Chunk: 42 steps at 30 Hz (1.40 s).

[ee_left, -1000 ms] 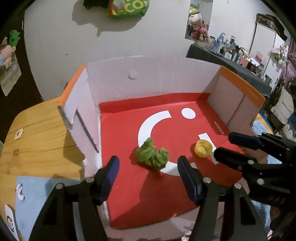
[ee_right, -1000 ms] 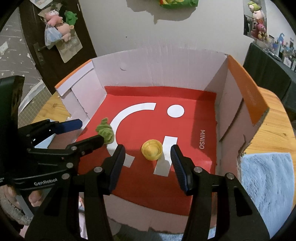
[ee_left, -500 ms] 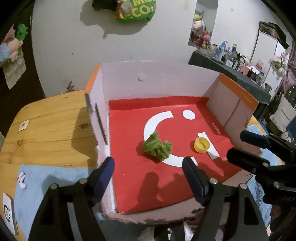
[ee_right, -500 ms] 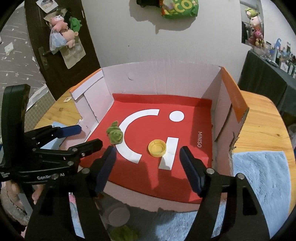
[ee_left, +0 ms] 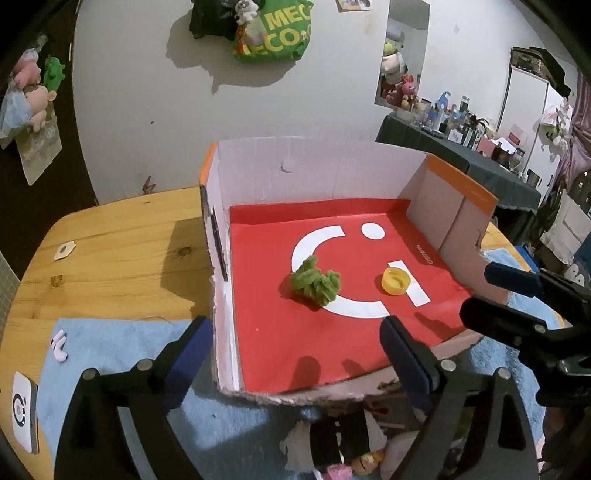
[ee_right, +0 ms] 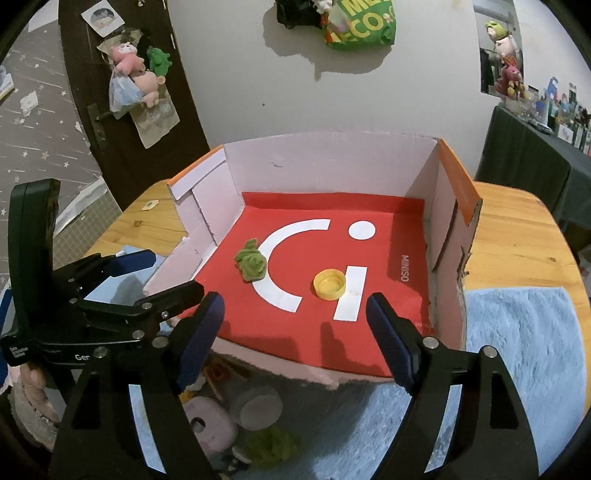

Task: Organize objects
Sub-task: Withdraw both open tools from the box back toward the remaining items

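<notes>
Ahead of both claws: I see an open cardboard box (ee_left: 317, 173) on the wooden bench (ee_left: 122, 254), its floor lined with a red sheet (ee_left: 295, 343) bearing white shapes.
Left claw (ee_left: 295, 350): my jaws stand wide with nothing between them; they have just been opening. The tips hang over the box's near edge, the left finger outside the left wall.
Right claw (ee_right: 295, 332): wide apart too, nothing held, jaws just opened further. It sits at the box's near lip.
Green toy (ee_left: 314, 281): a fuzzy green clump lying on the red sheet, just beyond my left claw and a little right of its middle; from the right claw it lies ahead and to the left (ee_right: 251, 263).
Yellow cap (ee_right: 330, 283): lies open side up on the sheet, straight ahead of the right claw, touching a white bar. It is apart from the toy, to its right.
Below the claws: a blue mat (ee_right: 517, 354) covers the bench before the box, with a heap of small things (ee_right: 236, 424) on it, too dark for me to tell apart.
Beyond the box: a white wall with a green bag (ee_left: 273, 33) hanging on it.
</notes>
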Motion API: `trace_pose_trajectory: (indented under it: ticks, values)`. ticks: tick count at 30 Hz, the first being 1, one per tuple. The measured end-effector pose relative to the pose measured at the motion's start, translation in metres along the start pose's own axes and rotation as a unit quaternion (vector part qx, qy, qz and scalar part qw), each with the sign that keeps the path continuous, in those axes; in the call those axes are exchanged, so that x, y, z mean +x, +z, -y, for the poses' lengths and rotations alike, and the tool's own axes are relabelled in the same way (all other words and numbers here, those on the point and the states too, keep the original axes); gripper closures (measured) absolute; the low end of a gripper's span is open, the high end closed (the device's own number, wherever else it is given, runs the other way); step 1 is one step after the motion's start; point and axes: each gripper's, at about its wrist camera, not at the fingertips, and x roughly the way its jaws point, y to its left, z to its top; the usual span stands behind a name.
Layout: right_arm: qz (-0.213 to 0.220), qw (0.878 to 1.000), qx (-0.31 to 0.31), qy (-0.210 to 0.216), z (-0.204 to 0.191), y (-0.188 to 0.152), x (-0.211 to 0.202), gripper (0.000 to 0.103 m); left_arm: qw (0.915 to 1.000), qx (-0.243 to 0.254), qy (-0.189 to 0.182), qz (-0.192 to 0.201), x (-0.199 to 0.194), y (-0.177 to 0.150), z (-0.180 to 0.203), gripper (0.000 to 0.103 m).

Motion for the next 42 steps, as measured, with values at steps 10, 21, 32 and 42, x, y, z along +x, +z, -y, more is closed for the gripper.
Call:
trace_pose_trajectory:
  ticks: [10, 21, 32, 42]
  values:
    - [0.021, 1.000, -0.001, -0.014, -0.008, -0.011, -0.017, 0.011, 1.0000, 0.007, 0.003, 0.007, -0.014, -0.015, 0.011, 0.004]
    - [0.034, 0.999, 0.005, -0.035, -0.011, -0.034, -0.029, 0.007, 0.9998, 0.008, 0.016, 0.010, -0.025, -0.032, 0.017, 0.000]
    - [0.037, 0.998, 0.000, -0.042, -0.017, -0.050, -0.040, 0.006, 1.0000, 0.001, 0.004, 0.005, -0.034, -0.049, 0.018, 0.000]
    - [0.031, 0.999, 0.000, -0.044, -0.021, -0.066, -0.044, 0.006, 0.9999, 0.010, 0.004, 0.001, -0.042, -0.063, 0.024, 0.000]
